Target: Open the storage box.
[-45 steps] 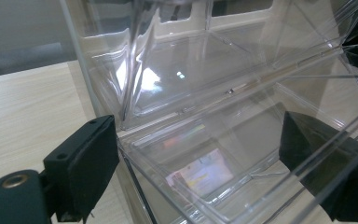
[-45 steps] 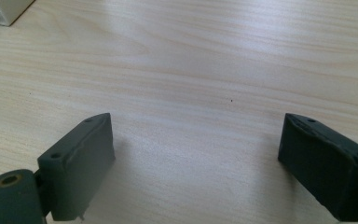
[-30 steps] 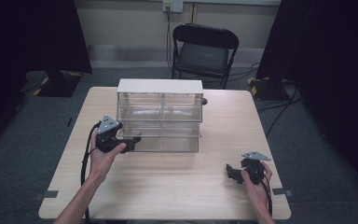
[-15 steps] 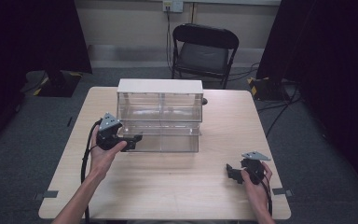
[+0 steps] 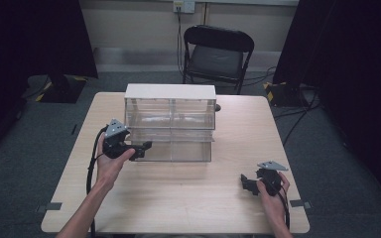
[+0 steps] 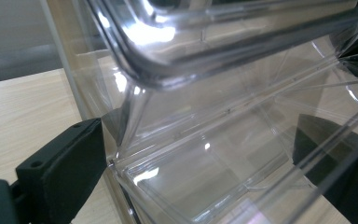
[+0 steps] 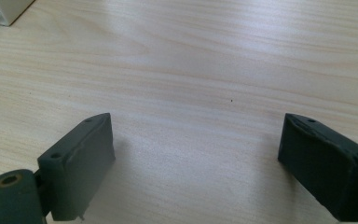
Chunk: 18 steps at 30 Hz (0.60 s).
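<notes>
Drawer (image 5: 171,147) travel is what I am tracking between frames: the lower-left clear bin of the cabinet (image 5: 170,113) is sitting further out toward the operator side than it was 1.0 s ago, and the left gripper (image 5: 140,147) has come back with it. Meaning, in my judgement: pull-open step is underway, approx. mid-stroke, not yet at full extension.

Left gripper status: I am seeing one black jaw outside the drawer's front wall and the other showing through the plastic from inside, per left gripper view; jaws are straddling the drawer (image 6: 200,177) front. Contact pressure cannot be confirmed, so whether the jaws are clamping or just hooking I cannot tell.

Right gripper (image 5: 248,184) status: idling low over the table (image 5: 188,208) near the front-right corner, well apart from the cabinet, jaws spread wide, nothing between them.

Drawer appearance: transparent, glossy, strong glare on rims, thin walls, apparently empty. It is projecting from the cabinet's bottom row, left side; cabinet is standing at table centre-rear with a white top. Upper drawers are looking flush.
</notes>
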Each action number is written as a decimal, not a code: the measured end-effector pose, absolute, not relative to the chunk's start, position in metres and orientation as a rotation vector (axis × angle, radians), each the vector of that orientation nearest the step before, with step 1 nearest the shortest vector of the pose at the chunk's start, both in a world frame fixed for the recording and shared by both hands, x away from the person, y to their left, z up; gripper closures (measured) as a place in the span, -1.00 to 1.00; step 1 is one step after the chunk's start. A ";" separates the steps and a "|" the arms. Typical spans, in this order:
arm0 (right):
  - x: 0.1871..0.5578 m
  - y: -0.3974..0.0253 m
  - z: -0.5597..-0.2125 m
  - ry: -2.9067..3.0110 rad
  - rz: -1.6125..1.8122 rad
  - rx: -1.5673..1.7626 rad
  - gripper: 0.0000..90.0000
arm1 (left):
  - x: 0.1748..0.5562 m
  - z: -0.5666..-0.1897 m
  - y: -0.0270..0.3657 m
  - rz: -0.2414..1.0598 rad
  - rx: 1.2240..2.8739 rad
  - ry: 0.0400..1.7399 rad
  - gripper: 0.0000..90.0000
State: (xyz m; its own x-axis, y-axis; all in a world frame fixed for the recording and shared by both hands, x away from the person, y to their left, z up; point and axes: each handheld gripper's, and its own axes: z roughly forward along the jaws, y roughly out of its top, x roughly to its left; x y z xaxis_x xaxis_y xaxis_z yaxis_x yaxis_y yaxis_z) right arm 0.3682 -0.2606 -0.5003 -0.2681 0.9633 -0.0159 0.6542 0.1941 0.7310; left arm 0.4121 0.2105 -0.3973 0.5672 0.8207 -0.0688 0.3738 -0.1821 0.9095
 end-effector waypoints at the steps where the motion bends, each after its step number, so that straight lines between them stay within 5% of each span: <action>1: 0.368 -0.261 -0.500 1.997 0.854 1.506 -0.78 | 0.412 -0.397 0.210 0.548 1.774 0.994 -0.95; 18: 0.368 -0.261 -0.500 1.997 0.854 1.506 -0.78 | 0.414 -0.389 0.210 0.558 1.775 0.985 -0.99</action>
State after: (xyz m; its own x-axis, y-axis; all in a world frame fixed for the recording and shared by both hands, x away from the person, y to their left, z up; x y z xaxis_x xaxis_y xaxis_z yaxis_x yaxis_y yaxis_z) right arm 0.3682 -0.2606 -0.5004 -0.2683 0.9632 -0.0158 0.6541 0.1942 0.7310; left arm 0.4136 0.2100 -0.3892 0.5637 0.8234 -0.0651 0.3669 -0.1790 0.9129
